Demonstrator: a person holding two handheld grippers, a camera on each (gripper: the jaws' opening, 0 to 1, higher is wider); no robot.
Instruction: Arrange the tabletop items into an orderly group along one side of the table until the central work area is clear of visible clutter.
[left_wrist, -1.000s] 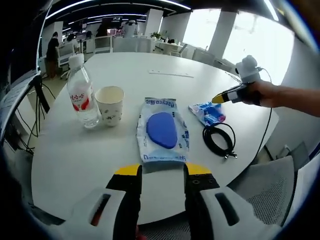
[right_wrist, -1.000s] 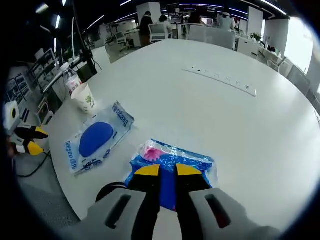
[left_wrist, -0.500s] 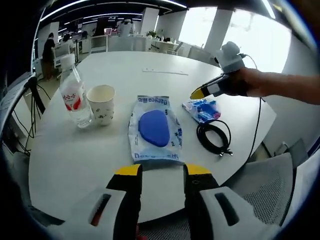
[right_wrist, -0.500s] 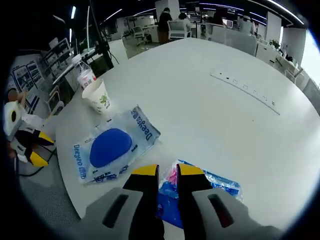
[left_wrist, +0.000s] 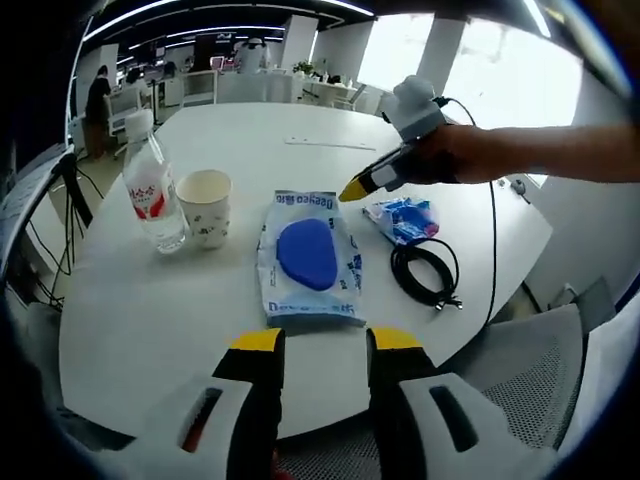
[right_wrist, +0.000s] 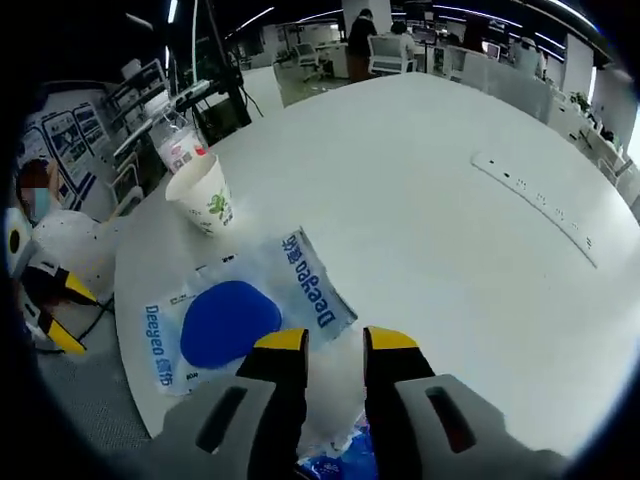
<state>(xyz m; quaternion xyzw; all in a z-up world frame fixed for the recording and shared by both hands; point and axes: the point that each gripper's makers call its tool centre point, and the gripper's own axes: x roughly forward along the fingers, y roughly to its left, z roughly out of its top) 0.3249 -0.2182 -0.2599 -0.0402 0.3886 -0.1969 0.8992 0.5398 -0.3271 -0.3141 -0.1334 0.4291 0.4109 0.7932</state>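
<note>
Since a second ago the right gripper (left_wrist: 358, 187) has travelled from above the small blue-and-pink crinkly plastic packet (left_wrist: 404, 218) toward the flat blue-and-white wet-wipes pack with the blue oval lid (left_wrist: 308, 258), and its yellow tips now hang over that pack's far corner in the left gripper view; in the right gripper view the wipes pack (right_wrist: 235, 312) lies just ahead of the right gripper (right_wrist: 335, 340) and the packet (right_wrist: 335, 462) has slid down between the jaws near the frame's bottom. Risk, as I judge it: the jaws stand only narrowly apart, so a descent here could press on the slick film and skid the pack toward the white paper cup with a green print (left_wrist: 204, 206) and the clear plastic water bottle with a red label (left_wrist: 152, 196) beside it, tipping the cup. Dragging sideways could also catch the coiled black cable (left_wrist: 427, 273) near the table edge. The right gripper grips nothing. The left gripper (left_wrist: 320, 340) hovers short of the pack's near edge, jaws parted, empty, touching nothing
</note>
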